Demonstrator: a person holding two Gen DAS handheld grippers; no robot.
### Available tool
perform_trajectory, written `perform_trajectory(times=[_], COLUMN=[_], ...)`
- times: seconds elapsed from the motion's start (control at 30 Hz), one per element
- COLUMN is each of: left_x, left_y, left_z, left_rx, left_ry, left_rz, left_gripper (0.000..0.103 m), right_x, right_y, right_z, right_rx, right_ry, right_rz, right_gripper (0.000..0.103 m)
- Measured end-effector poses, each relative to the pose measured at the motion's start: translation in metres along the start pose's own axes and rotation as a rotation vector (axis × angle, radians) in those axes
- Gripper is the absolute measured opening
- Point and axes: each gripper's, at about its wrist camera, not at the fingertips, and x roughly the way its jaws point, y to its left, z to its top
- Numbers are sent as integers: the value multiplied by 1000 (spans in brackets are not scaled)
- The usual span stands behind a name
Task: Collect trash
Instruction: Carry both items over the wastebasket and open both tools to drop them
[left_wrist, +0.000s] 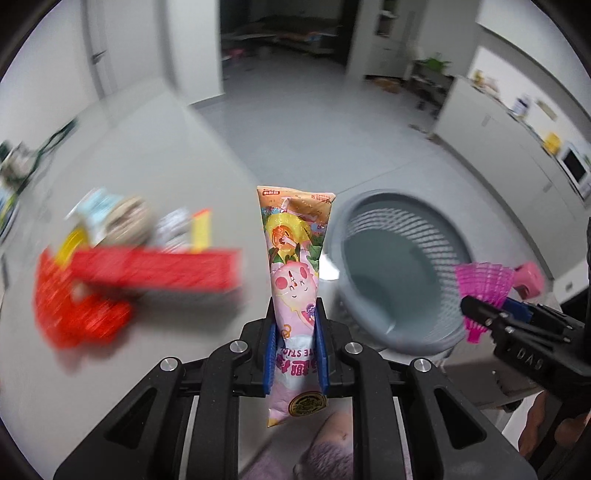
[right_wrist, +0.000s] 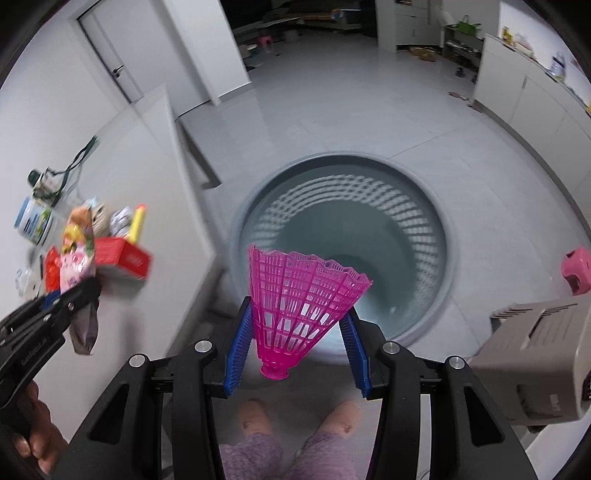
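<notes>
Grey perforated plastic bin (right_wrist: 340, 236) stands on the floor at 12 o'clock of my right claw (right_wrist: 295, 332), beside the white surface (left_wrist: 177, 155). Left claw (left_wrist: 295, 347) clamps a snack wrapper (left_wrist: 295, 266): thin, crinkly, slippery film, pinched low. Right claw holds a pink shuttlecock (right_wrist: 299, 306) by its skirt: light, springy lattice, easily crushed.

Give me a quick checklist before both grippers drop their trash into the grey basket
1. Left gripper shut on snack wrapper: ok.
2. Right gripper shut on pink shuttlecock: ok.
3. Shuttlecock over grey basket opening: ok.
4. Wrapper over the opening: not ok, it is left of the rim.
5. Basket has room: ok, it looks empty.
6. More trash left on the table: ok, red box and other packets remain.
</notes>
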Motion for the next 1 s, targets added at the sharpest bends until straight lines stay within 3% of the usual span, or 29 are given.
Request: perform_trajectory(times=[0.2,0.3,0.5,0.6,0.67,0.7,0.73,1.0], left_x=[49,68,89,92,87,86,84,89], left_y=[-60,-83,-92,-95,-93,-93,-93,-96], left_z=[19,22,27,31,28,29,29,31], left_rx=[61,93,91,93,86,80,74,51], left_ry=[77,103,137,130,124,121,115,129], left_rz=[-87,-88,-71,-64,-54,-53,-47,-9], left_gripper=[19,20,23,34,50,54,57,59], right_x=[16,31,53,56,57,56,56,56], right_y=[-45,-58,-70,-72,-74,-76,-77,-86], right_z=[17,24,31,33,34,35,35,37], right_rx=[13,14,5,-6,-5,2,7,5], right_ry=[-2,21,58,62,62,59,55,55], right_rz=[-23,0,33,29,30,31,34,37], right_gripper=[45,45,45,47,54,62,64,64])
